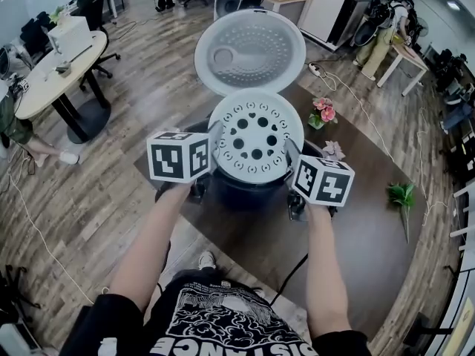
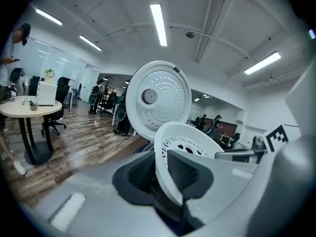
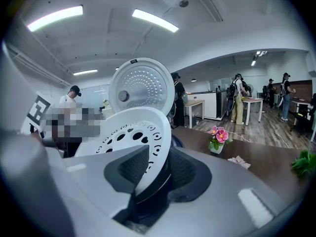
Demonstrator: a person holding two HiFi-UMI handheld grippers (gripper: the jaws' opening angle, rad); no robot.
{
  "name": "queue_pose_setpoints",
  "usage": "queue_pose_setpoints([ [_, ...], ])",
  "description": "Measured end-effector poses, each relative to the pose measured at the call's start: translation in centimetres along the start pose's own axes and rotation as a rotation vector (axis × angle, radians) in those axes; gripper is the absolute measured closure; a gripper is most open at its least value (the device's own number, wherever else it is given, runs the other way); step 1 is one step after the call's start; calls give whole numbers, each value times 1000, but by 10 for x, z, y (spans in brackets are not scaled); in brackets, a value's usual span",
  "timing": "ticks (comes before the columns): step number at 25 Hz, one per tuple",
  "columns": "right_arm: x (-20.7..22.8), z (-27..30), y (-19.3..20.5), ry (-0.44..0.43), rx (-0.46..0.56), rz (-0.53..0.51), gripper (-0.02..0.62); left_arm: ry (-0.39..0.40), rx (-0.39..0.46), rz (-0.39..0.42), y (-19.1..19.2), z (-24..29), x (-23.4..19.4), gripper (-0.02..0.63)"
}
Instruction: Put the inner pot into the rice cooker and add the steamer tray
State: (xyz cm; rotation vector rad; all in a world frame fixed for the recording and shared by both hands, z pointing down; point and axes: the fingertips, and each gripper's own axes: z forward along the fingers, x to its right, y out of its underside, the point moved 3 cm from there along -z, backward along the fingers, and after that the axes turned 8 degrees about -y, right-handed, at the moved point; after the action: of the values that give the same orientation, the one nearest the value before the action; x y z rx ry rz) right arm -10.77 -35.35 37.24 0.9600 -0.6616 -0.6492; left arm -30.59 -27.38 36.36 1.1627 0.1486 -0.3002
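Observation:
A white steamer tray (image 1: pixel 256 141) with round holes sits level over the dark rice cooker body (image 1: pixel 245 190). The cooker's white lid (image 1: pixel 249 53) stands open behind it. My left gripper (image 1: pixel 210 162) is shut on the tray's left rim, and my right gripper (image 1: pixel 291 170) is shut on its right rim. In the left gripper view the tray's rim (image 2: pixel 192 142) runs between the ribbed pads of the left gripper (image 2: pixel 165 174), with the lid (image 2: pixel 158 98) beyond. In the right gripper view the tray (image 3: pixel 133 132) is pinched by the right gripper (image 3: pixel 150 174). The tray hides the cooker's inside, so no inner pot shows.
The cooker stands on a low brown table (image 1: pixel 371 228). On the table to the right are a small pot of pink flowers (image 1: pixel 323 113), a pale cloth flower (image 1: pixel 332 150) and a green sprig (image 1: pixel 401 195). A round table (image 1: pixel 52 73) stands at far left, and people stand at the back right.

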Motion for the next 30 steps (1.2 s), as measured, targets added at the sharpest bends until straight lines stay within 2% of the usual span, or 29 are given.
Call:
queue_pose_setpoints([
  [9,6,5,4,-13,-12,21,466,-42,-9,47,10,7,2,523],
  [15,4,11,8,16,-27,-41,465,-61,-31,35,21,11,-6,512],
  [27,6,11,9,-8,-31,-32,454,-92,-36,87,22,12,-3,504],
  [30,5,12,8,-24,-25,-20,449,-101,-35,110,23,11,-3,480],
])
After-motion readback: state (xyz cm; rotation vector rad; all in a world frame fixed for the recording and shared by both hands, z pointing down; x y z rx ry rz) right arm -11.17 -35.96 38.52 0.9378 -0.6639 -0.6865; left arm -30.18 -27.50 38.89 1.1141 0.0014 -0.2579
